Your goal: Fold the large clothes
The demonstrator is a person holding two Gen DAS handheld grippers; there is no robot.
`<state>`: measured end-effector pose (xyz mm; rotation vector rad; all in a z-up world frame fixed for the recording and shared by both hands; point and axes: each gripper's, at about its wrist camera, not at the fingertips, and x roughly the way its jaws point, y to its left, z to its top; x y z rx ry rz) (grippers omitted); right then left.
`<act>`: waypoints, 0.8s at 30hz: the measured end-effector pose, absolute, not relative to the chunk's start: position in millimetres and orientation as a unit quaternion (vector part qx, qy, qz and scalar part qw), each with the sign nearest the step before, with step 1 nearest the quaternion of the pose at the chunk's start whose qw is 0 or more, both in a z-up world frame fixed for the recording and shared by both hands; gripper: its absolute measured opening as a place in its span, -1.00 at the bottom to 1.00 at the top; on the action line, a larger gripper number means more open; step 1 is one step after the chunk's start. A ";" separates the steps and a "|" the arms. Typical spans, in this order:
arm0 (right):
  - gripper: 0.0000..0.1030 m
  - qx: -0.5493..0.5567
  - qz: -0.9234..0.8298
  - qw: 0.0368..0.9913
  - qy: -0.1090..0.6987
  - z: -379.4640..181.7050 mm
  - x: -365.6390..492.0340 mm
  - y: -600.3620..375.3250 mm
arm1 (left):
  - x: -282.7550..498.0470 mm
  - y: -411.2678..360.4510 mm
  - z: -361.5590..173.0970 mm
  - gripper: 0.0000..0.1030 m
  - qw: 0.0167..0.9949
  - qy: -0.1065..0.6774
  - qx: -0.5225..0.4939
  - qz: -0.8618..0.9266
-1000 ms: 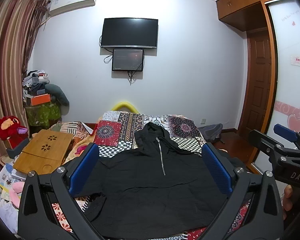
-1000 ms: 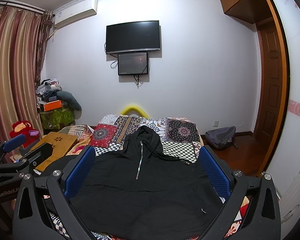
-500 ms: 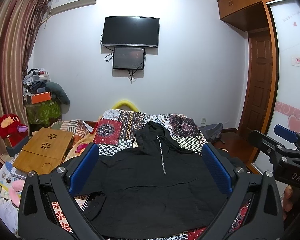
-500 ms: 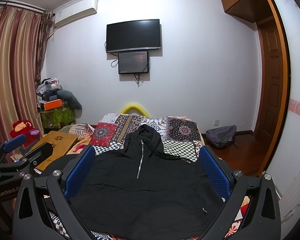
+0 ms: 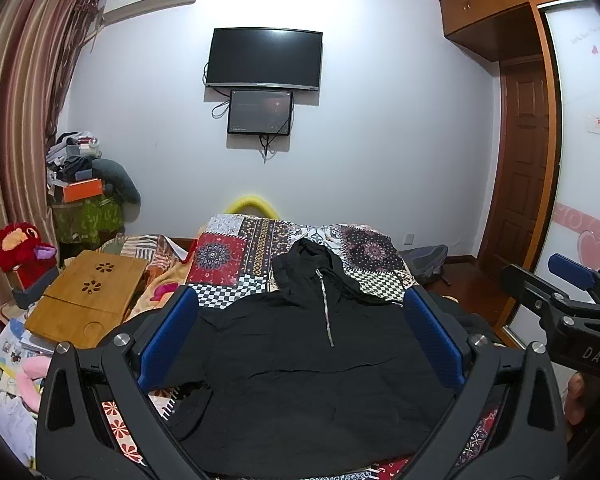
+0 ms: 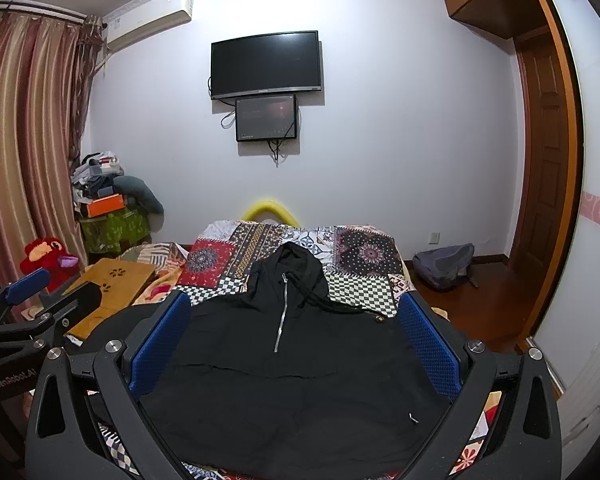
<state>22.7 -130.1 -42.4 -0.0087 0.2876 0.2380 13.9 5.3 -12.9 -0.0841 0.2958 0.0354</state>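
Observation:
A large black hooded jacket (image 5: 300,364) with a silver zipper lies spread flat on a patchwork bedspread (image 5: 236,256), hood pointing away from me. It also shows in the right wrist view (image 6: 284,376). My left gripper (image 5: 300,312) is open and empty, held above the jacket's near part. My right gripper (image 6: 294,312) is open and empty too, above the jacket. The right gripper shows at the right edge of the left wrist view (image 5: 568,300); the left gripper shows at the left edge of the right wrist view (image 6: 32,304).
A wooden lap tray (image 5: 88,300) and a red plush toy (image 5: 20,244) lie left of the bed, with cluttered books below. A grey backpack (image 6: 444,264) sits on the floor at right, near the wooden door (image 6: 540,168). A TV (image 5: 264,60) hangs on the far wall.
Both views have tilted slightly downward, so the wall and TV sit a little higher. The jacket and grippers' openings are unchanged.

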 end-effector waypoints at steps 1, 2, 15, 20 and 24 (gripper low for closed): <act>1.00 -0.005 0.118 0.982 0.145 -43.2 24.6 -129.6 | 15.6 6.5 -13.5 1.00 0.988 0.148 -0.042 0.018; 1.00 -0.005 0.117 0.982 0.148 -44.3 26.9 -128.9 | 17.2 7.6 -14.4 1.00 0.988 0.150 -0.043 0.019; 1.00 -0.010 0.088 0.973 0.215 -76.6 74.7 -132.7 | 57.2 55.4 -38.1 1.00 0.980 0.183 -0.057 0.059; 1.00 -0.015 0.073 0.963 0.259 -98.6 101.0 -136.1 | 81.5 109.0 -62.5 1.00 0.966 0.220 -0.086 0.104; 1.00 -0.006 0.071 0.952 0.297 -113.0 118.6 -140.0 | 97.1 161.3 -90.6 1.00 0.944 0.266 -0.129 0.148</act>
